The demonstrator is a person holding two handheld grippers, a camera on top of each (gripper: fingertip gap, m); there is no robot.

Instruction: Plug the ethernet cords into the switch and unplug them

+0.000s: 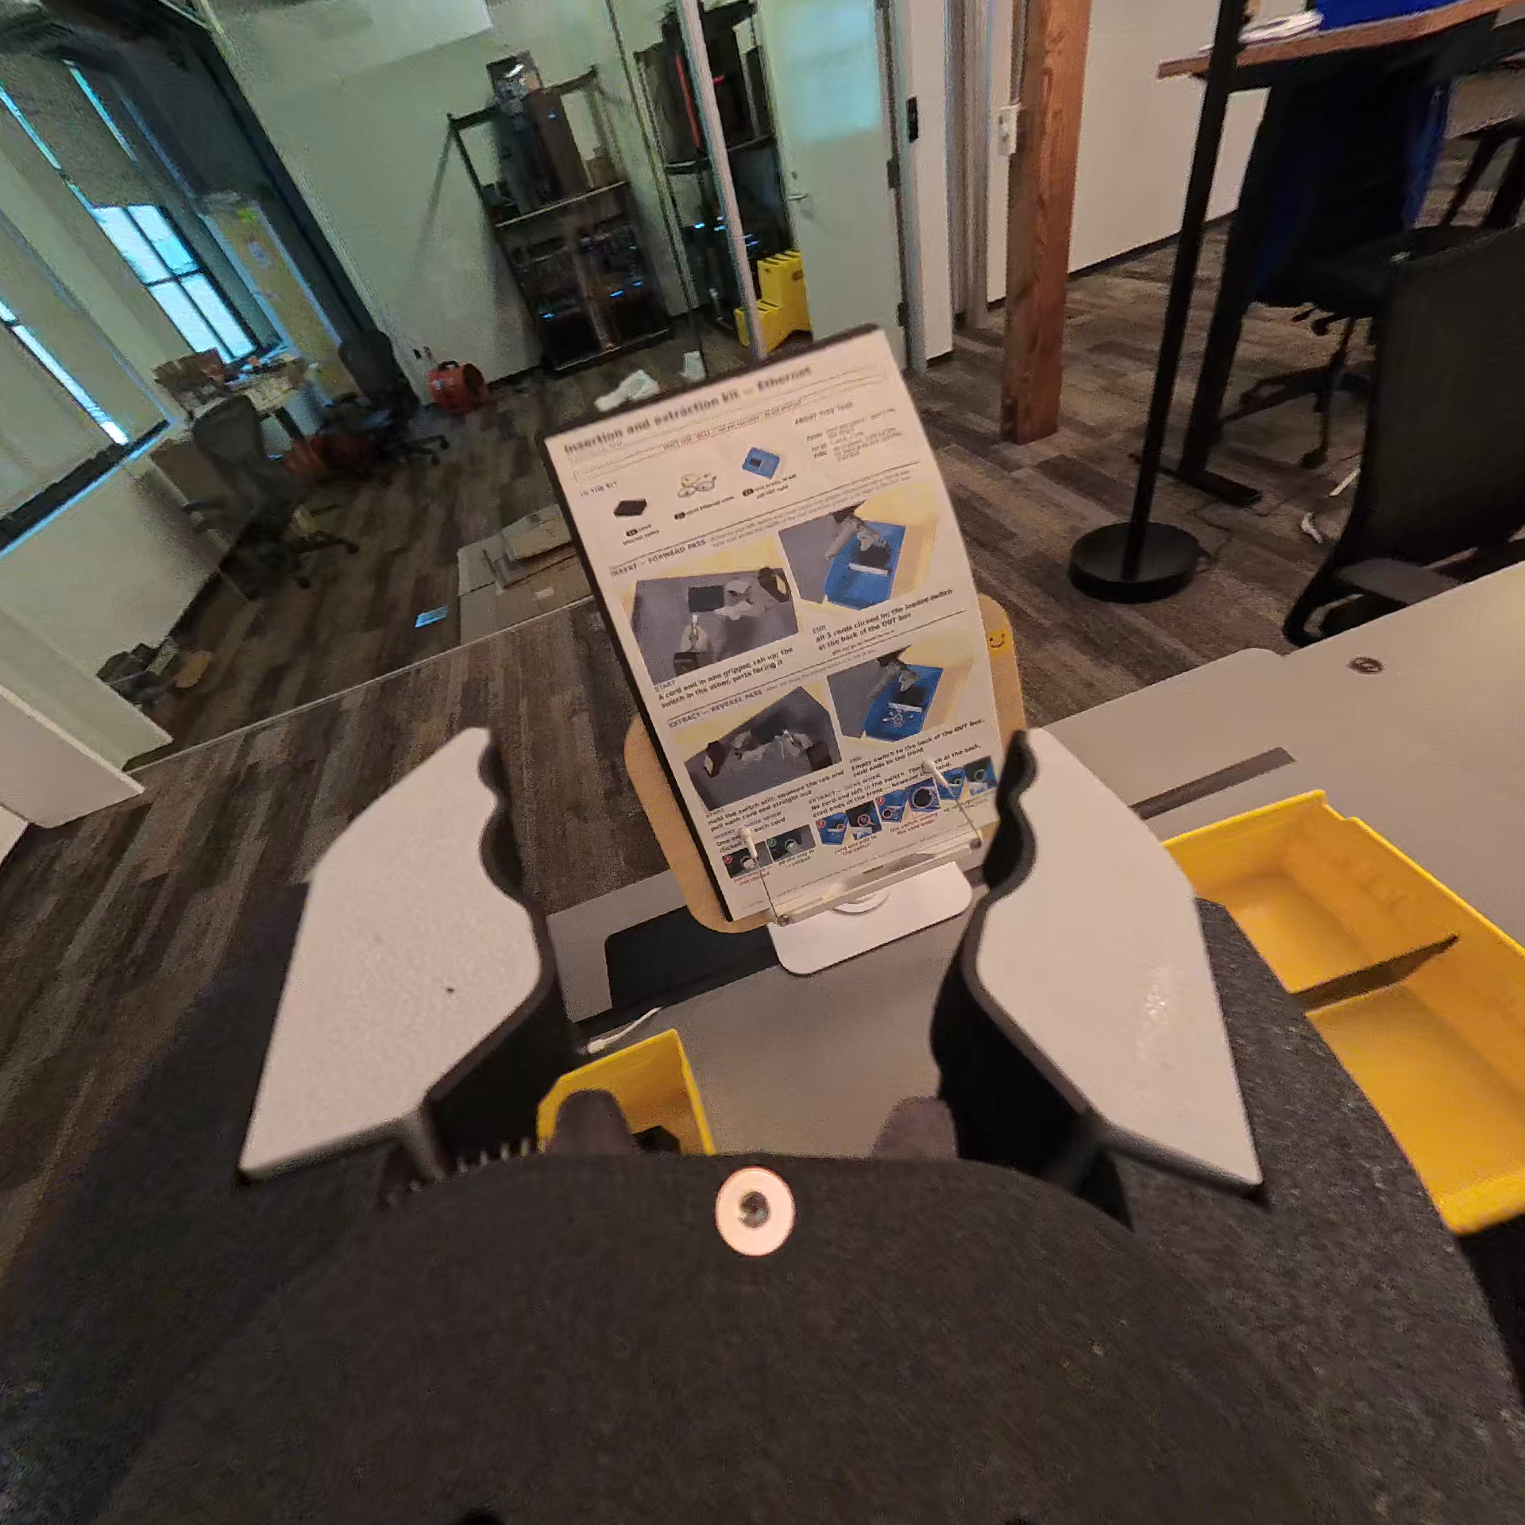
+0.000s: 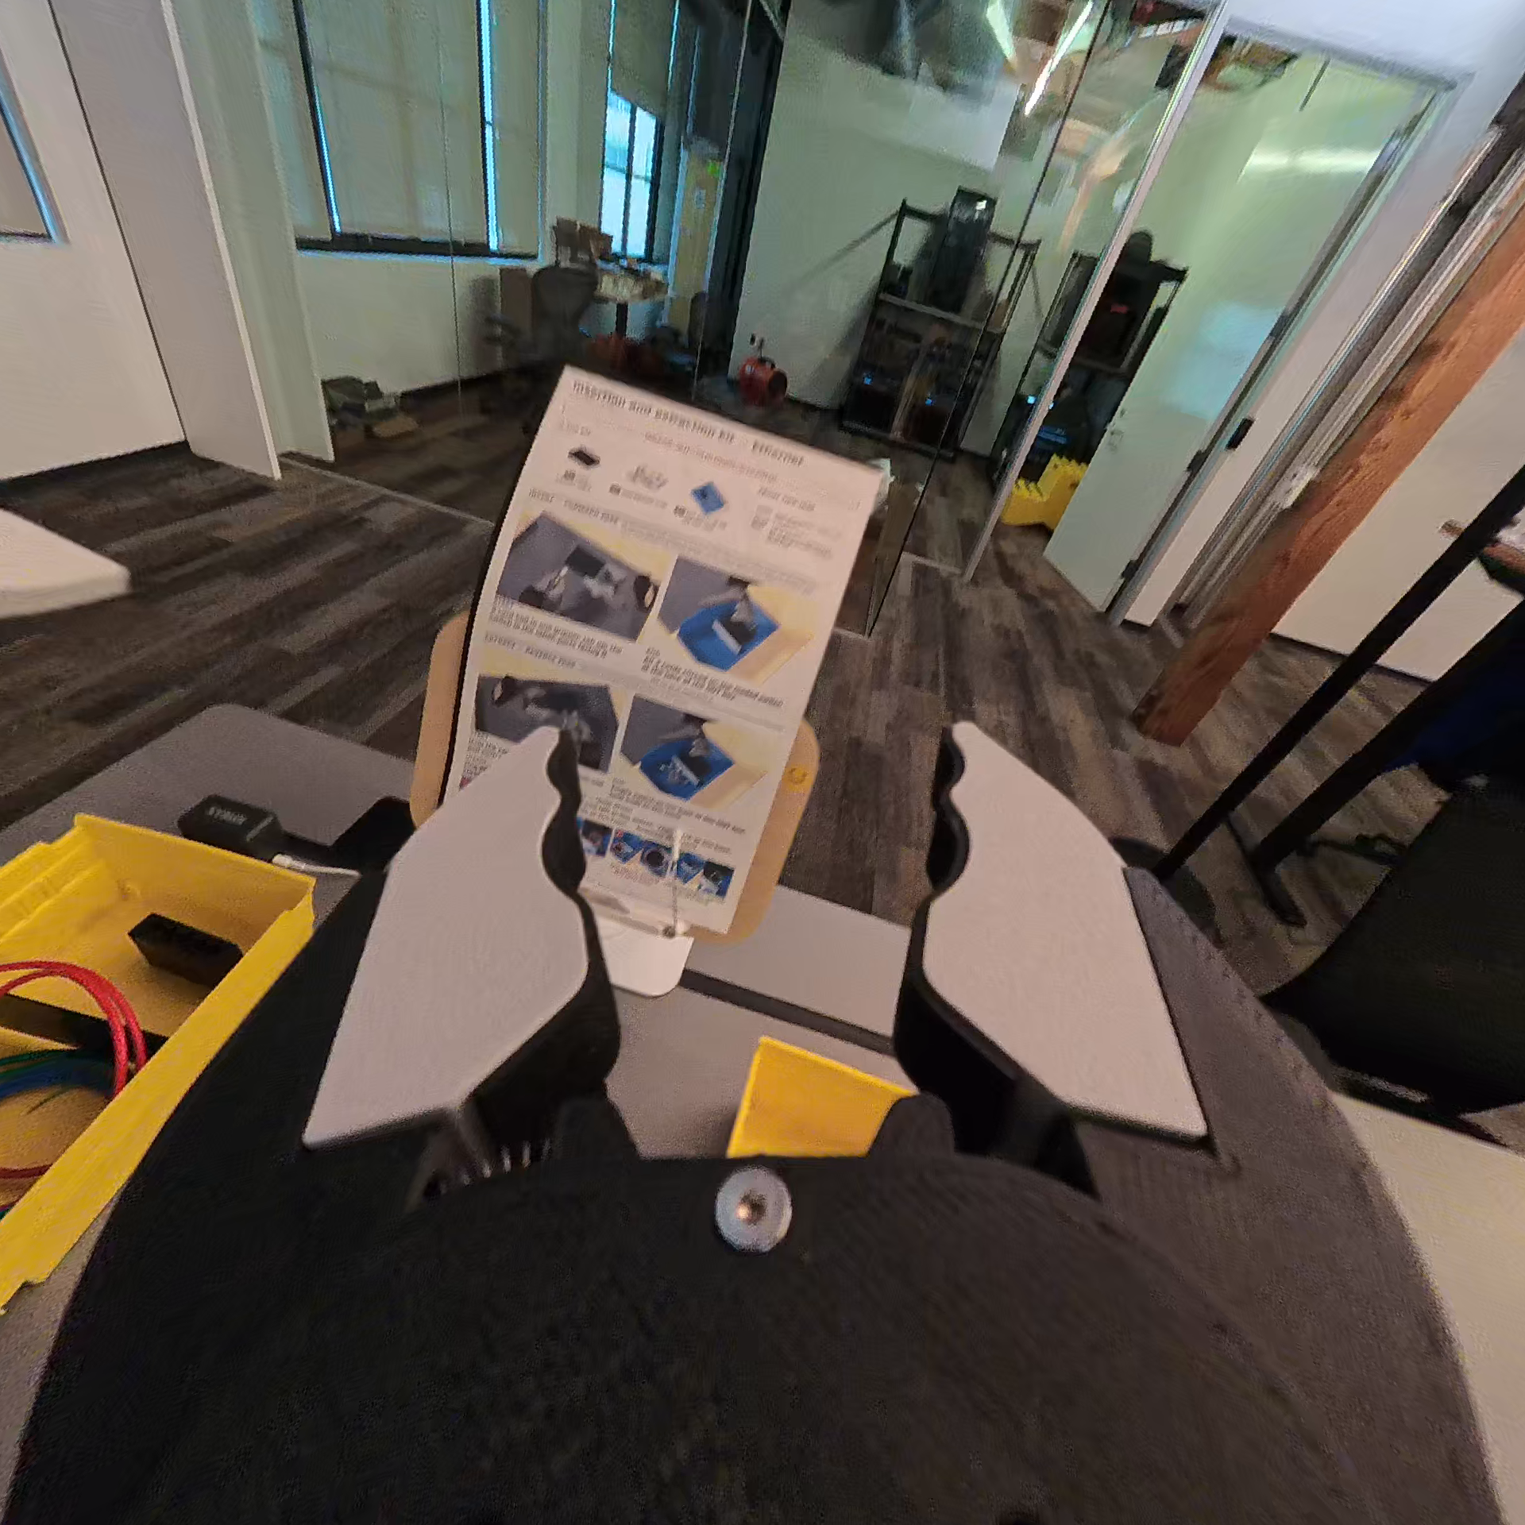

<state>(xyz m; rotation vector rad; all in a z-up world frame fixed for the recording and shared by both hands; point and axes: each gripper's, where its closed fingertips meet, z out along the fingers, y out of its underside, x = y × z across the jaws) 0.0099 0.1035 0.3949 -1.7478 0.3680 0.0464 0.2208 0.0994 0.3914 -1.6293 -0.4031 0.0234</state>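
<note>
upright instruction sheet [image 1: 776,627] on its stand blocks the way ahead, yellow bins [image 2: 124,990] flanking bare desk

This is an open office with a workshop feel. Beyond the tongs, past the grey counter [image 1: 1362,743], a dark wood-look floor [image 1: 371,660] runs to glass partition walls [image 2: 1114,289] and tall windows [image 1: 165,272] off to the left. Black metal shelving racks [image 1: 569,231] loaded with gear stand far ahead against the wall. A wooden post [image 1: 1044,206] rises ahead to the right, near a black mesh office chair [image 1: 1436,396] and a standing desk [image 1: 1320,49].
</note>
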